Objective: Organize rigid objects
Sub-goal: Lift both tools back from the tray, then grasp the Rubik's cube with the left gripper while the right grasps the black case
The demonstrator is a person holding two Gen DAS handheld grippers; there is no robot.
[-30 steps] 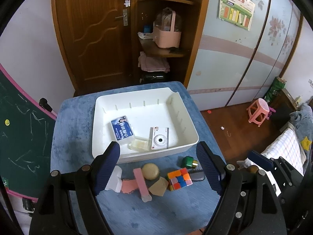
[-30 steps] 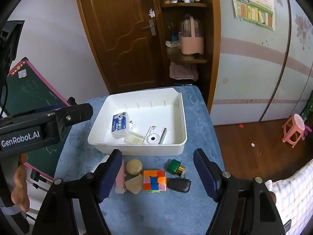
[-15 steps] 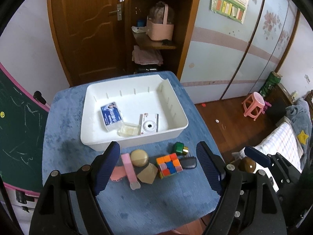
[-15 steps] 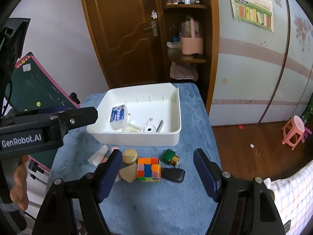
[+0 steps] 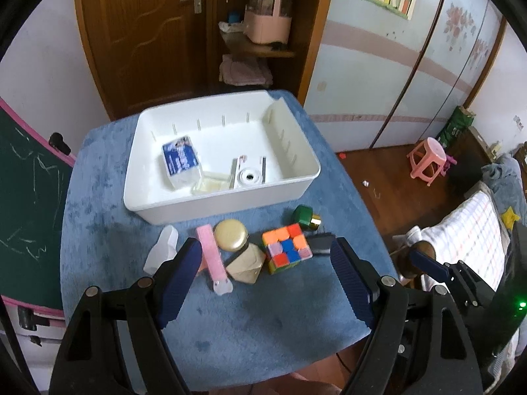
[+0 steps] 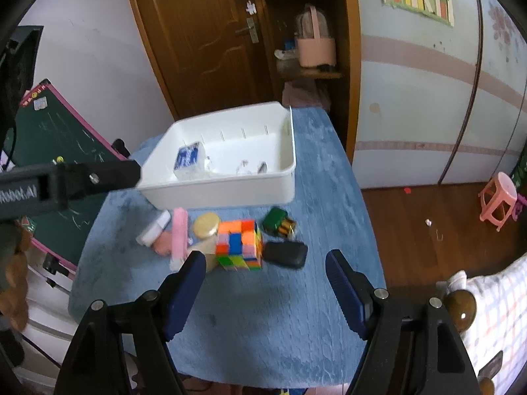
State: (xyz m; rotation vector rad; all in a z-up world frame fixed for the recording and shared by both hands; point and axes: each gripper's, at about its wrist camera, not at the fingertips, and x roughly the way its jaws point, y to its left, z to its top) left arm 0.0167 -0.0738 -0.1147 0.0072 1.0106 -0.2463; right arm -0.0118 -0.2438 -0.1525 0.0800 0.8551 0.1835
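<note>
A white bin (image 5: 184, 209) (image 6: 230, 194) on the blue table holds a blue-and-white box (image 5: 181, 161), a clear case (image 5: 210, 186) and a small white camera (image 5: 248, 174). In front of it lie a colour cube (image 5: 286, 247) (image 6: 238, 243), a gold-lidded bottle (image 5: 232, 233), a pink stick (image 5: 212, 260), a white bottle (image 5: 161, 250), a green bottle (image 5: 304, 217) (image 6: 278, 222) and a black case (image 6: 285, 253). My left gripper (image 5: 266, 279) is open and empty above the row. My right gripper (image 6: 263, 286) is open and empty, hovering near the cube.
A green chalkboard (image 5: 23, 177) stands at the table's left. A wooden door and shelf (image 5: 257, 33) are behind. A pink stool (image 5: 428, 161) and a bed with checked cloth (image 5: 467, 230) are at the right. The left gripper's body (image 6: 66, 181) crosses the right wrist view.
Both grippers have drawn back and lowered, so the bin looks farther off and the row of objects sits between the fingers. Nothing on the table has moved.
</note>
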